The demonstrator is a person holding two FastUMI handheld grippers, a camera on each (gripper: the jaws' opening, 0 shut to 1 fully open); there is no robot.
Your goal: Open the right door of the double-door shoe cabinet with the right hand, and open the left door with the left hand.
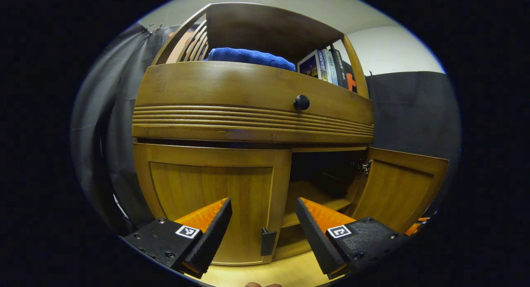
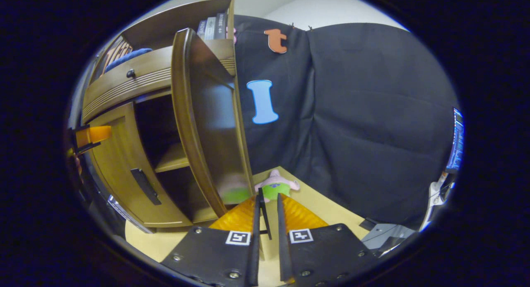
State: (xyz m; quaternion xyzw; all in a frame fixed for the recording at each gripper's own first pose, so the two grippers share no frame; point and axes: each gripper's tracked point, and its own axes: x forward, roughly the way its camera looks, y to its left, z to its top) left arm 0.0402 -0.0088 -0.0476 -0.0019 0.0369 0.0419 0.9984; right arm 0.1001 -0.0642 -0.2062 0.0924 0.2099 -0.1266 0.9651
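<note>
1. Left gripper view faces the front of the shoe cabinet (image 1: 252,125), which stands on a pale floor (image 1: 269,274); the left gripper (image 1: 263,227) hangs low before it with its fingers spread wide apart, gripping nothing.
2. Between those fingers, at the inner edge of the left door (image 1: 211,208), sits a dark handle (image 1: 268,241); the fingers do not touch it, and the left door lies closed against the cabinet's frame.
3. The right door (image 1: 397,187) stands swung out at the cabinet's right side, showing a dark inside with a wooden shelf (image 1: 314,204).
4. Above the doors runs a drawer front (image 1: 248,92) with a round black knob (image 1: 301,102); on the cabinet's top shelf lie a blue towel (image 1: 248,57) toward the left and a row of books (image 1: 327,65) at the right edge.
5. In the right gripper view, the right gripper (image 2: 267,208) has its fingers drawn close together with a thin dark bar, apparently the right door's handle, in the narrow gap; I cannot tell whether both fingers press on it.
6. The open door's edge stands upright just left of those fingers, and a small plush toy (image 2: 275,185) lies on the floor beyond them, near the black cloth wall (image 2: 352,125).
7. At the left edge of that view the other gripper shows beside the closed left door.
</note>
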